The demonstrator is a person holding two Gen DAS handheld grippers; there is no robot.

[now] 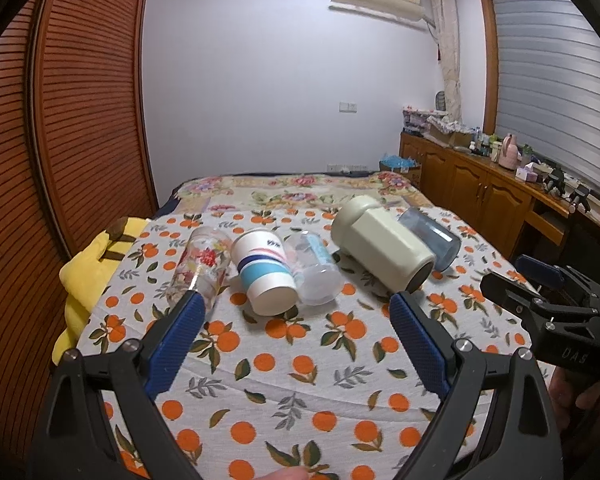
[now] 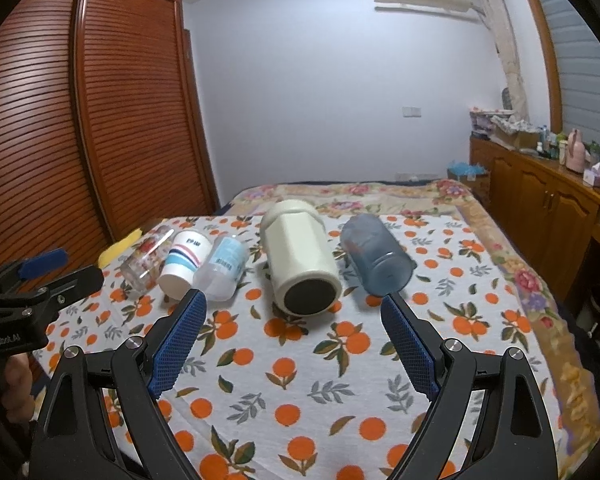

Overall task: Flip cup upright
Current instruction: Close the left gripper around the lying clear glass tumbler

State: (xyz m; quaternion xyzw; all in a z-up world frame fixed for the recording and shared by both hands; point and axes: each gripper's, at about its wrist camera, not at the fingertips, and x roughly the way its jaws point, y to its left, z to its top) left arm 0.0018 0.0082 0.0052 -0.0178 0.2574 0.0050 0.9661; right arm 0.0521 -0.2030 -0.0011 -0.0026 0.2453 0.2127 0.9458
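Observation:
Several cups lie on their sides in a row on the orange-print cloth point(image 1: 300, 384): a flowered glass point(image 1: 202, 266), a striped paper cup point(image 1: 264, 272), a clear plastic cup point(image 1: 314, 270), a cream tumbler point(image 1: 382, 246) and a blue-grey glass point(image 1: 432, 238). My left gripper point(image 1: 296, 300) is open and empty, just short of the paper cup. My right gripper point(image 2: 294, 300) is open and empty, its jaws either side of the cream tumbler's point(image 2: 300, 256) near end. The right wrist view also shows the blue-grey glass point(image 2: 376, 258), paper cup point(image 2: 184, 266), clear cup point(image 2: 222, 268) and flowered glass point(image 2: 146, 258).
A louvred wooden wardrobe point(image 1: 80, 120) stands at the left. A wooden sideboard point(image 1: 480, 188) with clutter runs along the right wall. A yellow cloth point(image 1: 88, 276) lies at the bed's left edge. A flowered blanket point(image 1: 292, 192) covers the far bed. The other gripper point(image 1: 552, 312) shows at right.

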